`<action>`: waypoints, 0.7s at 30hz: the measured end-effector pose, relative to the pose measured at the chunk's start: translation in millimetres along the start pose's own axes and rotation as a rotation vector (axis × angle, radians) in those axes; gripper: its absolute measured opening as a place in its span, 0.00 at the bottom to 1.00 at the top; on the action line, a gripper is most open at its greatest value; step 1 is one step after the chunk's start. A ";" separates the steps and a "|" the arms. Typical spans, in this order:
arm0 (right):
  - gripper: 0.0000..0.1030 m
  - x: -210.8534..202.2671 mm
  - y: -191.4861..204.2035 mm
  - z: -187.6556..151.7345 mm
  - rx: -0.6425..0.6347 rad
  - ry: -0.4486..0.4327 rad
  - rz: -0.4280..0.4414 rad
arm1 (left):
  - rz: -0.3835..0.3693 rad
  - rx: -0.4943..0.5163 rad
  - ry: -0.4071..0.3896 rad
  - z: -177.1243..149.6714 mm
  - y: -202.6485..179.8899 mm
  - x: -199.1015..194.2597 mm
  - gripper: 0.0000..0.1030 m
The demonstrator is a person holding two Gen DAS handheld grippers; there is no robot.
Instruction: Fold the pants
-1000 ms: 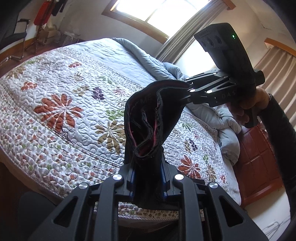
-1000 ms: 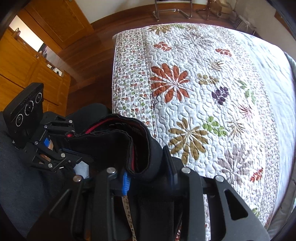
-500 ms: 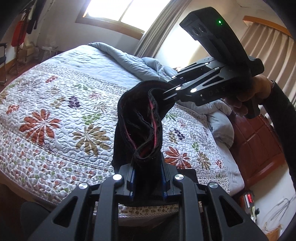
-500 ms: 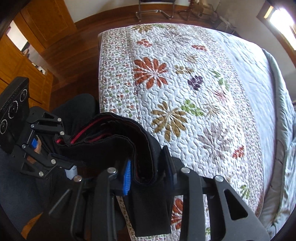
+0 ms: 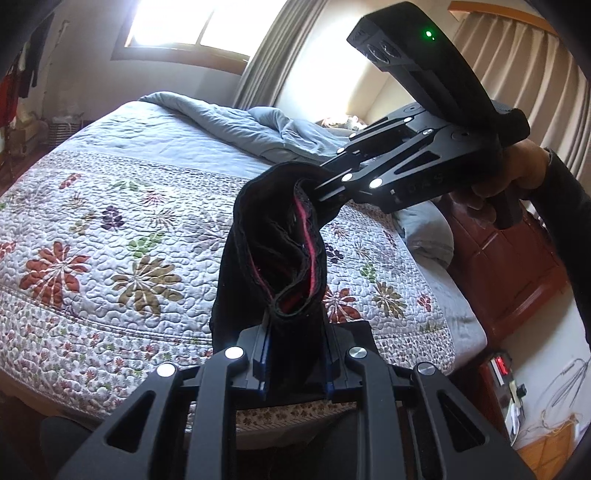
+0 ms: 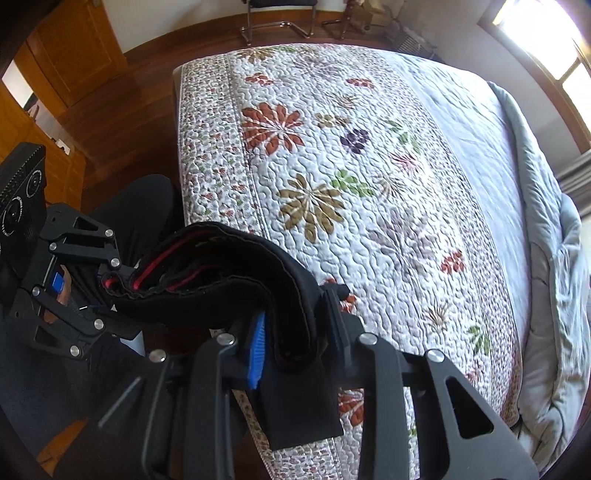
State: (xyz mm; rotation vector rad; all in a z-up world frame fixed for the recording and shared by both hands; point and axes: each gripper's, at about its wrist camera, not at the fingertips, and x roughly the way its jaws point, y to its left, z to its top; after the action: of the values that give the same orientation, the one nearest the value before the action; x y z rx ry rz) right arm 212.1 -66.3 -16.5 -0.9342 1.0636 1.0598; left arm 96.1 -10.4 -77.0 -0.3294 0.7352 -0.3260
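The black pants with red inner trim hang bunched as a thick band in the air above the near edge of the bed. My left gripper is shut on one end of the band. The right gripper, held by a hand, pinches the other end from the upper right. In the right wrist view my right gripper is shut on the pants, and a flap of cloth hangs below its jaws. The left gripper holds the far end at the left.
A floral quilt covers the bed, with a crumpled grey duvet toward the head. Dark wooden furniture stands to the right of the bed. A chair and wooden cabinets stand on the wooden floor beyond the bed's foot.
Both grippers have carried the pants sideways along the bed's edge toward its head and slightly upward. Both grips are unchanged, and the left gripper has rolled a little.
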 end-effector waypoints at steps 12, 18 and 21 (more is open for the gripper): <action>0.25 -12.1 -10.5 -49.5 0.067 -0.001 -0.041 | -0.042 0.058 0.022 -1.0 -33.9 17.5 0.20; 0.24 -13.2 -14.8 -66.4 0.092 -0.002 -0.054 | -0.056 0.080 0.034 -1.3 -44.6 26.7 0.20; 0.24 -11.8 -16.7 -74.5 0.102 0.004 -0.068 | -0.064 0.090 0.041 -1.4 -50.4 31.5 0.20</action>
State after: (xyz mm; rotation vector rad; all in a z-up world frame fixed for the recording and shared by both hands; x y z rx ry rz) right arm 211.0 -143.4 -21.0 -0.8843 1.0718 0.9389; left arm 108.4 -68.6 -76.5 -0.2619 0.7487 -0.4263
